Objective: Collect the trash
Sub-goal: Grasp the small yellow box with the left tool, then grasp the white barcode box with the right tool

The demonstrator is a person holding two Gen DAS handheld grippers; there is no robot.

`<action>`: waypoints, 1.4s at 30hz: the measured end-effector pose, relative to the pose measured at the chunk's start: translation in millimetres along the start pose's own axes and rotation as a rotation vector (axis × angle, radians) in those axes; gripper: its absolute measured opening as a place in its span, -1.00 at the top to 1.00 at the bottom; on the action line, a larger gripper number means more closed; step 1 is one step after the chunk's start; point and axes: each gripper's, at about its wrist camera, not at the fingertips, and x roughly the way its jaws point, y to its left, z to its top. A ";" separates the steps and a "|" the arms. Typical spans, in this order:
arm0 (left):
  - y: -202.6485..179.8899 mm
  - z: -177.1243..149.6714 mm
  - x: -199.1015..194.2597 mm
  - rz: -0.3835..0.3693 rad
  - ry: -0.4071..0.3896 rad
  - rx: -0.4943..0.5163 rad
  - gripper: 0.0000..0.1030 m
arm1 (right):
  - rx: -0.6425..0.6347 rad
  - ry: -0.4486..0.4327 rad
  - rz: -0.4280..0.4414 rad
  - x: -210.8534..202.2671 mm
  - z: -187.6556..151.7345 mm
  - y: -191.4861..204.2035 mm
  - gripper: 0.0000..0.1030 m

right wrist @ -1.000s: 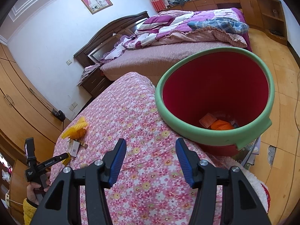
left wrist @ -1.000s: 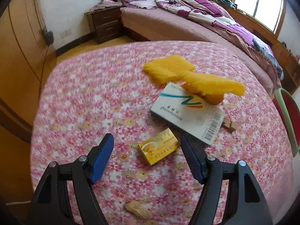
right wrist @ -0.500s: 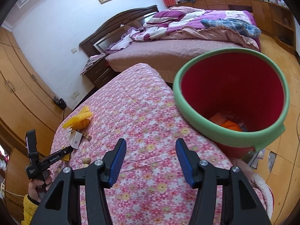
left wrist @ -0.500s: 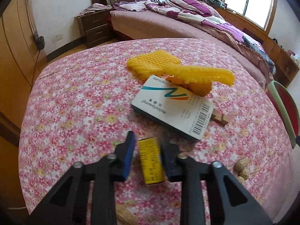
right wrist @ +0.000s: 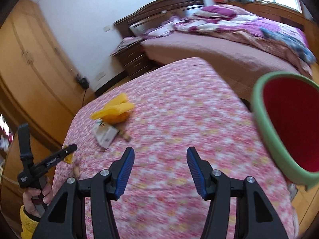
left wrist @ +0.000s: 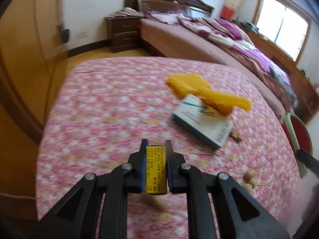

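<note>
Between my left tongs [left wrist: 156,149]: yellow box [left wrist: 155,169], black print. Beneath: pink floral cloth [left wrist: 111,107]. Ahead, to the right: white-and-teal carton [left wrist: 201,125], yellow foam netting [left wrist: 199,88]. Right of my right tongs [right wrist: 159,155]: red bin [right wrist: 289,125], green rim. Pads [right wrist: 125,169] blue.

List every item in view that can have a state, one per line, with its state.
left tool: closing, pads pressing the small yellow box
small yellow box: clamped, lifted off the cloth
right tool: open, holding nothing
white carton: lying flat, yellow foam net partly on it
yellow foam net: crumpled
bin: open-topped, beside the table
</note>
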 end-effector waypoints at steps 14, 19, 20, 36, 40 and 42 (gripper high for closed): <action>38.1 -5.9 -6.4 0.168 -0.092 -0.035 0.70 | -0.296 0.214 0.053 107.4 20.0 102.1 -0.40; 42.4 -3.0 -1.0 0.131 -0.088 -0.080 0.70 | -0.481 0.184 -0.021 123.0 20.1 132.6 -0.43; 44.1 -2.8 0.5 0.124 -0.083 -0.091 0.70 | -0.499 0.182 -0.027 125.8 20.4 135.6 -0.43; 37.3 -17.4 -15.5 0.056 -0.093 -0.104 0.70 | -0.533 0.143 -0.048 123.0 3.5 147.1 -0.17; 31.1 -23.4 -25.4 0.032 -0.105 -0.095 0.70 | -0.484 0.110 -0.014 94.3 -9.3 141.9 -0.17; 28.3 -26.9 -30.6 0.023 -0.113 -0.089 0.70 | -0.462 0.085 -0.011 80.7 -15.4 138.2 -0.17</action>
